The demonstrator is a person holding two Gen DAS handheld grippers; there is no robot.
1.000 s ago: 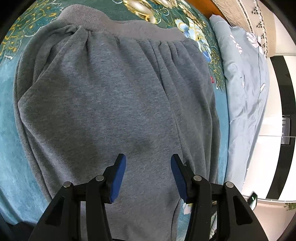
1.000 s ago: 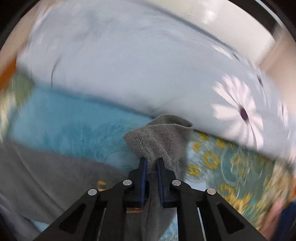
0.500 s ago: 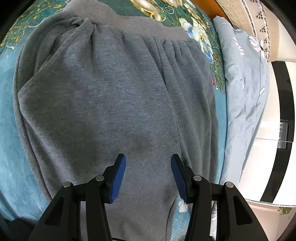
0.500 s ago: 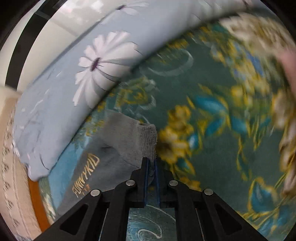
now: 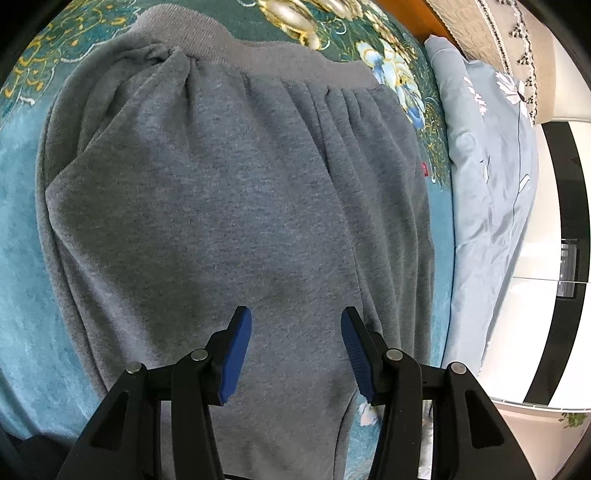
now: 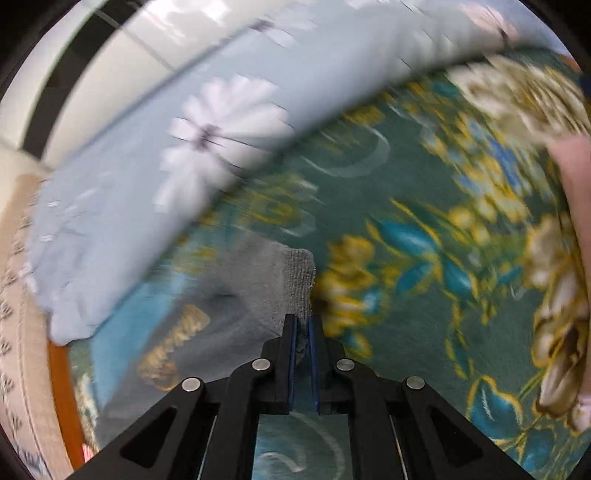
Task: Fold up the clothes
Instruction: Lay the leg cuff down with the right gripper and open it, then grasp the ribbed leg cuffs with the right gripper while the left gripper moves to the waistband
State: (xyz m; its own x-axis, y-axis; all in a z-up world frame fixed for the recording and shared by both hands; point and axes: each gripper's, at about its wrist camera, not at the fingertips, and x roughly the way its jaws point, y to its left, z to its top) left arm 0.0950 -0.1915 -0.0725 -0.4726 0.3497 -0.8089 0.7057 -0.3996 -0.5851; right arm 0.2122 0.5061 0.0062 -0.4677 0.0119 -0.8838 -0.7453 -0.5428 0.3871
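Observation:
Grey sweatpants (image 5: 229, 206) lie flat on a teal floral blanket (image 5: 22, 206), with the ribbed waistband (image 5: 258, 59) at the far end. My left gripper (image 5: 295, 321) is open and empty, hovering just above the pants' lower part. My right gripper (image 6: 302, 325) is shut on the ribbed cuff (image 6: 297, 280) of a pant leg; the leg, with yellow lettering (image 6: 177, 336), trails to the left over the blanket. The right wrist view is motion-blurred.
A pale blue floral quilt (image 5: 491, 155) lies along the blanket's right side and also shows in the right wrist view (image 6: 155, 177). An orange wooden bed frame (image 6: 61, 398) and a beige headboard (image 5: 480, 26) are behind. White and black wardrobe panels (image 5: 561, 221) stand beyond.
My right gripper has swung with the cuff from facing the quilt to over the floral blanket. My left gripper has hardly moved, staying open above the pants.

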